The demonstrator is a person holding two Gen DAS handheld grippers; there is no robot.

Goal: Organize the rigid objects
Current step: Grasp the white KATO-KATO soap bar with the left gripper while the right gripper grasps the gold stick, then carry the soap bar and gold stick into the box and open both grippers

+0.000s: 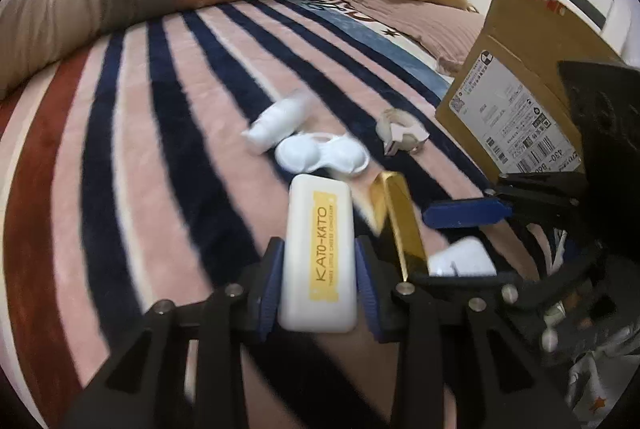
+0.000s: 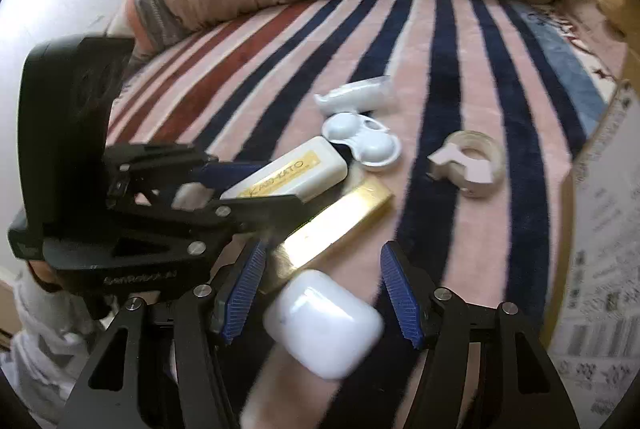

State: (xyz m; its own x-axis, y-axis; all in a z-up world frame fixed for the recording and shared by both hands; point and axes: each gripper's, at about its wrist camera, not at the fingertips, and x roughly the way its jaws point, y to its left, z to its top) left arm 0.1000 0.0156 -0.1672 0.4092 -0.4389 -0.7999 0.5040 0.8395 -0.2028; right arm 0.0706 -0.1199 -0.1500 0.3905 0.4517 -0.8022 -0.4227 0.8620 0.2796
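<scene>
White KATO-KATO case point(image 1: 318, 257) sits clamped between the left gripper point(image 1: 319, 269) pads. Right gripper point(image 2: 322, 293) jaws stand open around the white earbud case point(image 2: 324, 321) on the striped blanket point(image 2: 460, 69). Risk: closing off-centre could squirt the smooth case toward the gold bar point(image 2: 332, 225).
</scene>
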